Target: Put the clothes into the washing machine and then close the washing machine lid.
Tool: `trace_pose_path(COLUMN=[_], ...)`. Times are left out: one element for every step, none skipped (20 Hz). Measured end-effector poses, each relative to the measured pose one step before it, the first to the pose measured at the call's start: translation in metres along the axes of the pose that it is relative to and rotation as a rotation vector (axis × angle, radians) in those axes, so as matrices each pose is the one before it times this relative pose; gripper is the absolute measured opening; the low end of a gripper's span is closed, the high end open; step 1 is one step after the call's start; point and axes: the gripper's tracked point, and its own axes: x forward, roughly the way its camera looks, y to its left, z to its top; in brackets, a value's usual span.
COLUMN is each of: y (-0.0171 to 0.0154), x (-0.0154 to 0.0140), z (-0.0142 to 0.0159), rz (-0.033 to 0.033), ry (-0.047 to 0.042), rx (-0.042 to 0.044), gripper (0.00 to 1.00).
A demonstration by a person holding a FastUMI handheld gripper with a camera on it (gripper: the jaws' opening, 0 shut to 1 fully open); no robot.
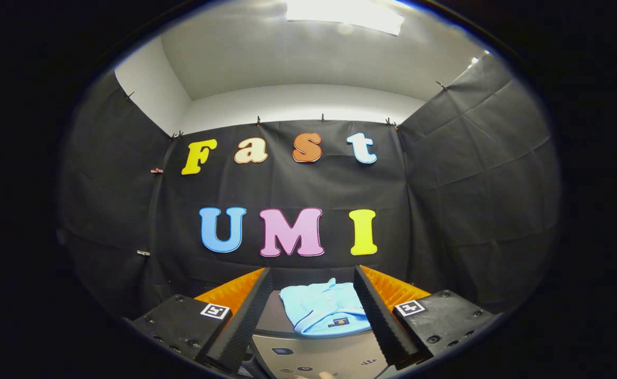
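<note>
While the tool (pixel 312 295) hangs spread wide, the blue shirt (pixel 323 310) lies folded on the washing machine (pixel 314 358), nothing loaded.

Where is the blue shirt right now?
In the gripper view, the folded blue shirt lies on top of the grey washing machine, seen between the open fingers of the hand-held gripper, untouched.

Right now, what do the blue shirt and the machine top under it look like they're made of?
The folded light blue polo shirt, lying between the open gripper fingers, looks like soft matte knit cotton, going by its creases and limp collar. The washing machine lid looks like smooth grey plastic or coated metal with a faint sheen; which one is unclear.
</note>
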Motion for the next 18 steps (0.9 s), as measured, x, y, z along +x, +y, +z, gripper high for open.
trace_pose_path(y=[0.00099, -0.00014, -0.00071, -0.00003, -0.00031, -0.0013, -0.00104, -0.00065, -0.0008, -0.00096, -0.00138, -0.00037, 0.00098, 0.00115, 0.00003, -0.00067, 0.00077, 0.00147], x=[0.00317, 0.00342, 0.00539, 0.0044, 0.00498, 0.00683, 0.00798, 0.0087, 0.0094, 0.01015, 0.01057, 0.01039, 0.01019, 0.01033, 0.01141, 0.01176, 0.01126, 0.01045], z=[-0.00116, -0.00158, -0.00103, -0.00049, -0.00061, -0.00123, -0.00107, -0.00097, -0.0003, -0.00149, -0.00155, -0.00078, -0.00012, 0.00014, 0.0013, 0.0007, 0.00058, -0.00016], rz=[0.00224, 0.0005, -0.00183, -0.00029, -0.00093, -0.00276, -0.00215, 0.00005, 0.00048, -0.00115, -0.0027, -0.00002, 0.00386, 0.00441, 0.00244, 0.00163, 0.00661, 0.00757], ry=[0.00401, 0.00338, 0.00336, 0.0028, 0.00288, 0.00469, 0.00722, 0.00775, 0.00937, 0.01293, 0.01468, 0.01486, 0.01538, 0.01428, 0.0129, 0.01607, 0.01828, 0.02041], rx=[-0.00509, -0.00573, -0.00411, -0.00278, -0.00001, 0.00056, 0.00062, 0.0008, 0.00042, 0.00034, 0.00123, 0.00235, 0.0032, 0.00222, 0.00019, 0.00309, 0.00589, 0.00826], gripper=[0.98, 0.98, 0.98, 0.98, 0.98, 0.98, 0.98, 0.98, 0.98, 0.98, 0.98, 0.98, 0.98, 0.98, 0.98, 0.98, 0.98, 0.98])
